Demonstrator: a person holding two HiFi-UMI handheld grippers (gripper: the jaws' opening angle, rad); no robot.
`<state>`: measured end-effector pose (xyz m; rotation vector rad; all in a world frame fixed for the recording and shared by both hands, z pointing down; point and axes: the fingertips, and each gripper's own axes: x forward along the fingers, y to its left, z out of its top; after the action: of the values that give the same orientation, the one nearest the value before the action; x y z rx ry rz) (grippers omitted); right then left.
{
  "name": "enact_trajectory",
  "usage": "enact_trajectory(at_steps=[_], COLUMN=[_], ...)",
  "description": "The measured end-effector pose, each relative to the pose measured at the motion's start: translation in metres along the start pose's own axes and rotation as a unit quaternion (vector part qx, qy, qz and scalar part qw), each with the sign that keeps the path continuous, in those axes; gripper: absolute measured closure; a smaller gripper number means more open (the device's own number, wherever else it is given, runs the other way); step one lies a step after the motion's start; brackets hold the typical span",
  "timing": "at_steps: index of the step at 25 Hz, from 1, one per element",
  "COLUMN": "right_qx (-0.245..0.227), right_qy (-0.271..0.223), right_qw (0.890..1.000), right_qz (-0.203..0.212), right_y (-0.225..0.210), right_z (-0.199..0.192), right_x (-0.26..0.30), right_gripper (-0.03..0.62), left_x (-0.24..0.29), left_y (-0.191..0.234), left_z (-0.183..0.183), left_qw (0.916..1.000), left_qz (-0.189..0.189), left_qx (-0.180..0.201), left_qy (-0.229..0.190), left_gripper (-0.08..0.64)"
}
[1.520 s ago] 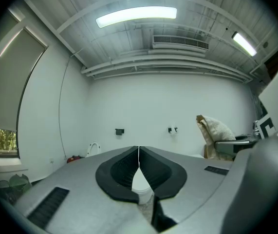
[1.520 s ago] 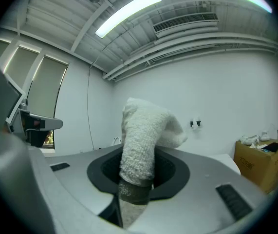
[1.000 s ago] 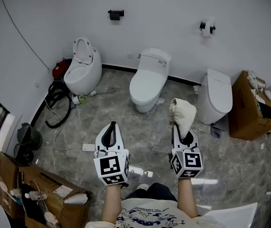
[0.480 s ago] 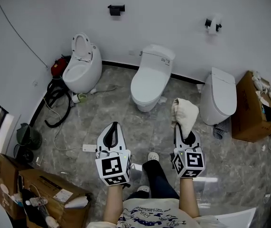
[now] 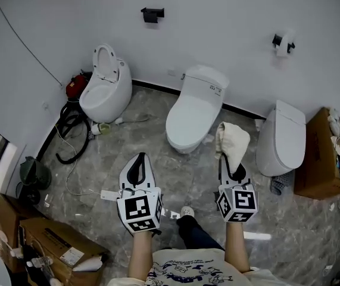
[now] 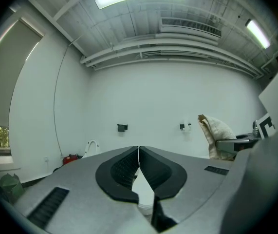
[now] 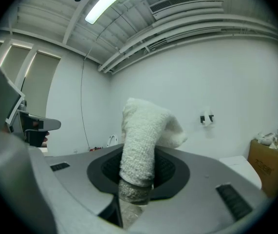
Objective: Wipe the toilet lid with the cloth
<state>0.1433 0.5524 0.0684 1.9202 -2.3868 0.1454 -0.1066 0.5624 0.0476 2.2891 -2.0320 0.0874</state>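
Note:
Three white toilets stand along the far wall. The middle toilet [image 5: 195, 109] has its lid down, and so does the right toilet [image 5: 283, 137]; the left toilet [image 5: 105, 87] has its lid up. My right gripper [image 5: 229, 159] is shut on a cream cloth [image 5: 231, 142] that sticks up past the jaws, also filling the right gripper view as the cloth [image 7: 143, 140]. My left gripper [image 5: 137, 167] is shut with nothing in it, its jaws meeting in the left gripper view [image 6: 139, 167]. Both grippers hang over the floor, short of the toilets.
A brown cardboard box [image 5: 324, 157] stands at the right wall, more boxes [image 5: 50, 243] at the lower left. Black hose and a red item [image 5: 74, 88] lie by the left toilet. A white power strip [image 5: 109, 194] lies on the marble floor. The person's foot [image 5: 186, 212] shows below.
The view has shifted left and closer to the toilets as the person stepped forward. Both grippers keep their pose, the cloth still held in the right one.

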Motion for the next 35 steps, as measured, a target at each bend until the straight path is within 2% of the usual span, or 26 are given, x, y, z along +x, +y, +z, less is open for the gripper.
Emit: enact_trajectory(at_steps=[5, 11, 19, 26, 35], right_qx=[-0.008, -0.007, -0.004, -0.003, -0.002], right_qy=[-0.007, -0.003, 0.017, 0.025, 0.029], right_qw=[1.0, 1.0, 1.0, 1.0, 1.0], right_qz=[0.012, 0.022, 0.026, 0.013, -0.007], right_y=[-0.043, -0.079, -0.105, -0.116, -0.122], right_z=[0.023, 0.03, 0.018, 0.009, 0.015], right_x=[0.075, 0.142, 0.199, 0.252, 0.373], right_gripper=[0.497, 0.497, 0.497, 0.497, 0.497], left_x=[0.078, 0.149, 0.214, 0.275, 0.397], left_y=[-0.017, -0.03, -0.028, -0.02, 0.017], left_z=[0.02, 0.024, 0.011, 0.004, 0.01], left_qw=[0.9999, 0.9998, 0.9994, 0.9996, 0.9997], left_qz=[0.011, 0.018, 0.027, 0.014, -0.006], left_qx=[0.002, 0.004, 0.002, 0.0, -0.001], left_qy=[-0.008, -0.003, 0.02, 0.025, 0.024], left_gripper=[0.551, 0.551, 0.551, 0.551, 0.551])
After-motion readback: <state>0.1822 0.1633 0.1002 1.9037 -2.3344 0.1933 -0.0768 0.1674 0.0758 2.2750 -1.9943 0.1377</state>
